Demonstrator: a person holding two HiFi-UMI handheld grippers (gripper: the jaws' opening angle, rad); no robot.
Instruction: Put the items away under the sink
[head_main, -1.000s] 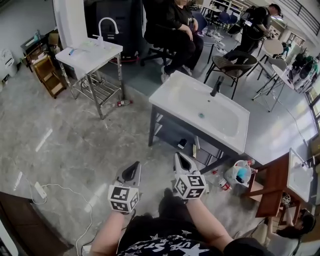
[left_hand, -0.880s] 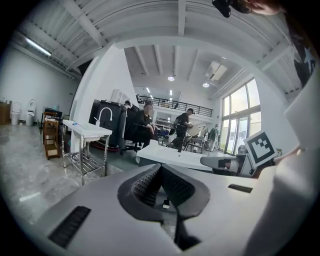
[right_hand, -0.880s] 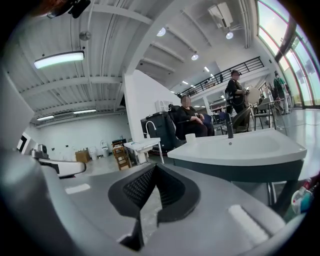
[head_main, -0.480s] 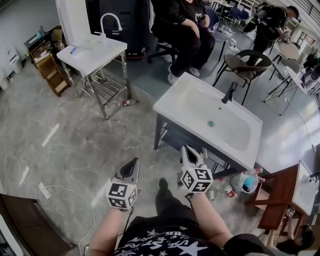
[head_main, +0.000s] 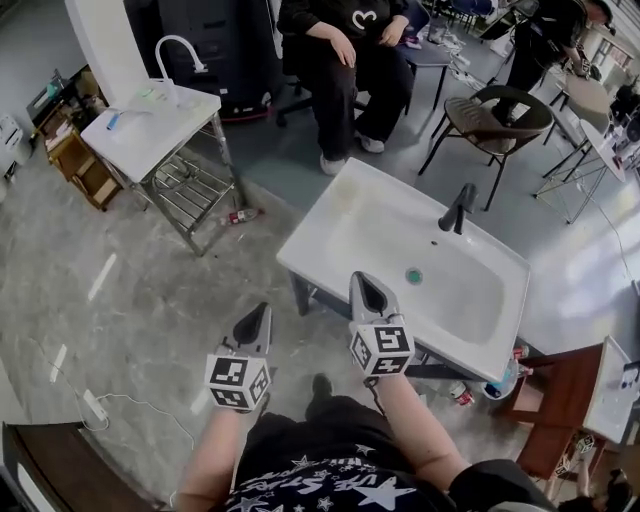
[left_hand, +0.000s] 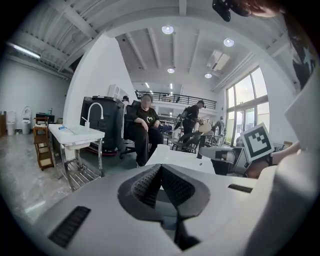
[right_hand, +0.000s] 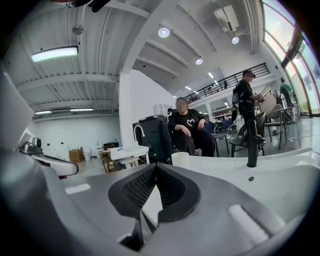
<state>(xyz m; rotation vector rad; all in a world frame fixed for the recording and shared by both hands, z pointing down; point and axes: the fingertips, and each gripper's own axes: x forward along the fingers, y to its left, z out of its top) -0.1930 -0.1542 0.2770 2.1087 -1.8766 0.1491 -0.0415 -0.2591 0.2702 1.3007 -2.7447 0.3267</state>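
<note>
In the head view the left gripper (head_main: 254, 320) sits at 7 o'clock of the frame's middle and the right gripper (head_main: 366, 286) close to 6. Both are held out in front of the person's body and point toward 12. In each gripper view the jaws meet at their tips with nothing between them, so both grippers are closed and empty.

The right gripper's tip overlaps the near rim of the white sink (head_main: 330, 235), which spreads from the frame's middle toward 4 o'clock. A black tap (head_main: 457, 208) stands at the sink's 1 o'clock rim, and the drain (head_main: 413, 275) shows in the basin. The left gripper is over the grey floor (head_main: 150, 300), at 8 o'clock of the sink and apart from it.

The small bottles (head_main: 460, 393) lie on the floor at the sink's 5 o'clock corner, partly hidden by its rim and near a wooden stand (head_main: 555, 400). A lone bottle (head_main: 238, 215) lies on the floor at 10 o'clock of the sink, by a leg of a second sink (head_main: 150, 130).

A seated person (head_main: 340, 50) is at 12 o'clock and a chair (head_main: 490, 115) at 1 o'clock, both well beyond the sink.
</note>
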